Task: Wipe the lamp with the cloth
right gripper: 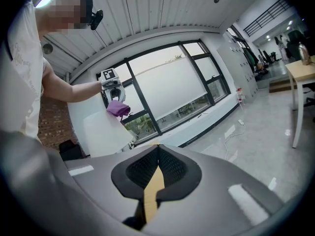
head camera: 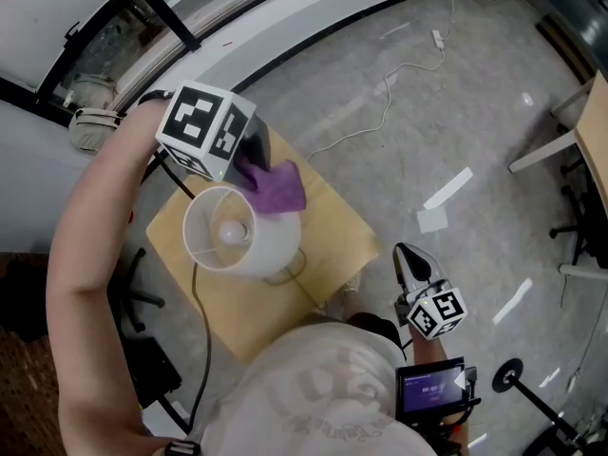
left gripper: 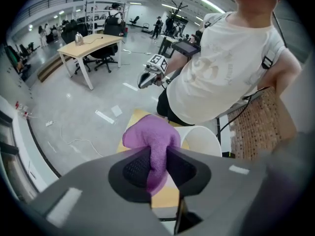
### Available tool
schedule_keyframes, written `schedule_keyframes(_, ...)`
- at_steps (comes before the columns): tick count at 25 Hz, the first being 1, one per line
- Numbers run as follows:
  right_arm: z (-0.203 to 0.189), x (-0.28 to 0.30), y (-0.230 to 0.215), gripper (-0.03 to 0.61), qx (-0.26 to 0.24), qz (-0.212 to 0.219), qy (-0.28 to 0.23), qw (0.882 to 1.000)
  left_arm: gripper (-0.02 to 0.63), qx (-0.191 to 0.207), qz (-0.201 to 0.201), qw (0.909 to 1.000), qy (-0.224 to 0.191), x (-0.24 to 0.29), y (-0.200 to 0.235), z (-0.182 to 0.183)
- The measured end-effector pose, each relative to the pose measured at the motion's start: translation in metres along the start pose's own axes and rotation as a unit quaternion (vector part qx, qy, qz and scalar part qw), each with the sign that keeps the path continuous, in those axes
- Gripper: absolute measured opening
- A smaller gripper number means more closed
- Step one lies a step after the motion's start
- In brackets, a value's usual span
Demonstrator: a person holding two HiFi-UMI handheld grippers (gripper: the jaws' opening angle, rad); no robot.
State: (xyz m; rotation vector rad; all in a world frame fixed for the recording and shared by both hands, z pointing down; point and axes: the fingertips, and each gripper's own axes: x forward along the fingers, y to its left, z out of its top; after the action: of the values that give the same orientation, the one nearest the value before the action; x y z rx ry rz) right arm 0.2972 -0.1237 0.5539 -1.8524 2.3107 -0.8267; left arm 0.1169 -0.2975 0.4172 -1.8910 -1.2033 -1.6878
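A white lamp (head camera: 237, 233) with a round shade stands on a small wooden table (head camera: 337, 231). My left gripper (head camera: 255, 164) hangs just above the far rim of the shade, shut on a purple cloth (head camera: 277, 188) that droops toward the shade. In the left gripper view the cloth (left gripper: 150, 134) is pinched between the pads, with the lamp shade (left gripper: 203, 139) below. My right gripper (head camera: 410, 259) sits off the table's right edge, near the person's lap, shut on nothing. In the right gripper view the lamp (right gripper: 101, 132) and the cloth (right gripper: 118, 108) show at the left.
A black cord (head camera: 201, 321) runs from the lamp down off the table's left side. A white cable (head camera: 380, 112) lies on the grey floor beyond. A desk (head camera: 591, 126) stands at the right edge. A small screen (head camera: 432, 388) sits below the right gripper.
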Motion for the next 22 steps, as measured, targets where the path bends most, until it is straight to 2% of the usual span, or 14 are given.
schedule_keyframes(7, 0.001, -0.004, -0.008, 0.014, 0.007, -0.008, -0.007, 1.000, 0.084, 0.045, -0.011, 0.9965, 0.070, 0.056, 0.020, -0.002)
schedule_keyframes(12, -0.002, -0.005, -0.012, 0.015, 0.013, -0.012, -0.004, 1.000, 0.084, 0.074, 0.001, 0.9920, 0.102, 0.090, 0.042, -0.005)
schedule_keyframes(15, -0.007, -0.005, -0.017, 0.015, 0.021, -0.014, -0.006, 1.000, 0.084, 0.075, -0.002, 0.9897, 0.122, 0.113, 0.048, -0.012)
schedule_keyframes(22, -0.008, 0.003, -0.028, 0.015, 0.032, -0.006, -0.002, 0.999, 0.086, 0.081, 0.050, 0.9795, 0.177, 0.139, 0.078, -0.026)
